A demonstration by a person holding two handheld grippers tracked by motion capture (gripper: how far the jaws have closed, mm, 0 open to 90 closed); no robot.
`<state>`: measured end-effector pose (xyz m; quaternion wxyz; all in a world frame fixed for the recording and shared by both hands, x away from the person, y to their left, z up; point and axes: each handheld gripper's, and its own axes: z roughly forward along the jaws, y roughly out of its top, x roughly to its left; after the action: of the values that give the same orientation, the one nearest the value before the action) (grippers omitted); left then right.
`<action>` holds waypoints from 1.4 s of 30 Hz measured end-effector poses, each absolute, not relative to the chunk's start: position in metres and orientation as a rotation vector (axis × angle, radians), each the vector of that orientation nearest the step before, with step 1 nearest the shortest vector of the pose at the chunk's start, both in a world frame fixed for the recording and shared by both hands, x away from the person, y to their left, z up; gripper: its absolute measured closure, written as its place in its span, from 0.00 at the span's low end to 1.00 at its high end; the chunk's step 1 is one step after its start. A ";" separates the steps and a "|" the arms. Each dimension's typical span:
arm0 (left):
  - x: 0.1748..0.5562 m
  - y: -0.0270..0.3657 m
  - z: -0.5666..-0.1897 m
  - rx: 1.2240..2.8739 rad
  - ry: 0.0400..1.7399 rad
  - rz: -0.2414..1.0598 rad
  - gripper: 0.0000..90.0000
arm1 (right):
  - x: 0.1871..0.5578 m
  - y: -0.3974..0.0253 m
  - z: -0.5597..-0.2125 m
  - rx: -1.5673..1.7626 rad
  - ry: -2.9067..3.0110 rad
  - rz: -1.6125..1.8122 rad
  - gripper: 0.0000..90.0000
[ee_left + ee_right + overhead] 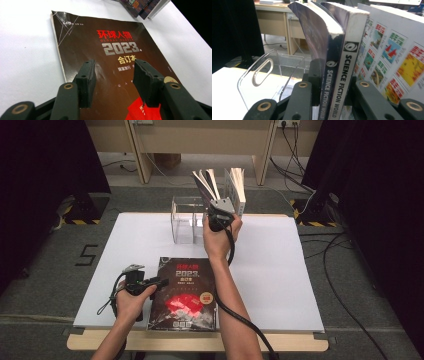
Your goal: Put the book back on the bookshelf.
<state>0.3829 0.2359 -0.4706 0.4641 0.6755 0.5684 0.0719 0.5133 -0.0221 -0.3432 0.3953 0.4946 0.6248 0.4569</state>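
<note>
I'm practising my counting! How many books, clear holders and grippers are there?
Books: 4 (flat dark magazine, two Science Fiction World books, white picture book)
Clear holder: 1
Grippers: 2 (left gripper, right gripper)
Total: 7

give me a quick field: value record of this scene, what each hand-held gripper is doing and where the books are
right hand-held gripper: shut on two Science Fiction World magazines, held upright by the spines
magazine position: raised by the clear acrylic holder
white book: upright just right of the held magazines
left hand-held gripper: jaws open, hovering over the dark 2023 volume, not gripping it
dark 2023 volume: flat, cover up, near front edge of white tabletop
</note>
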 end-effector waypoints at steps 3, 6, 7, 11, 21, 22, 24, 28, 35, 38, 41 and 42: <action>0.383 0.235 -0.470 1.663 1.392 0.177 0.57 | 0.510 -0.023 -0.344 1.263 1.573 1.161 0.84; 0.383 0.236 -0.470 1.666 1.394 0.179 0.57 | 0.511 -0.025 -0.343 1.284 1.591 1.182 0.84; 0.383 0.235 -0.470 1.664 1.394 0.177 0.57 | 0.512 -0.028 -0.342 1.297 1.596 1.197 0.83; 0.384 0.234 -0.470 1.667 1.386 0.174 0.57 | 0.522 -0.034 -0.337 1.314 1.626 1.212 0.78; 0.384 0.235 -0.470 1.667 1.392 0.170 0.57 | 0.538 -0.035 -0.332 1.356 1.651 1.271 0.78; 0.384 0.235 -0.471 1.665 1.390 0.165 0.57 | 0.538 -0.035 -0.332 1.363 1.651 1.271 0.78; 0.384 0.235 -0.471 1.664 1.389 0.162 0.57 | 0.540 -0.034 -0.331 1.366 1.655 1.248 0.79; 0.384 0.234 -0.471 1.665 1.390 0.161 0.57 | 0.544 -0.031 -0.329 1.372 1.664 1.230 0.81; 0.384 0.235 -0.471 1.664 1.389 0.161 0.57 | 0.546 -0.033 -0.326 1.414 1.670 1.220 0.84; 0.384 0.235 -0.471 1.665 1.387 0.160 0.57 | 0.547 -0.036 -0.327 1.431 1.666 1.246 0.85; 0.385 0.235 -0.471 1.666 1.391 0.160 0.57 | 0.546 -0.038 -0.328 1.427 1.656 1.264 0.85; 0.385 0.235 -0.471 1.667 1.390 0.160 0.57 | 0.545 -0.039 -0.330 1.424 1.644 1.278 0.85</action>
<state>0.3846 0.2353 -0.4709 0.4641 0.6785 0.5657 0.0653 0.5449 -0.0389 -0.3298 0.3046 0.5376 0.6207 0.4826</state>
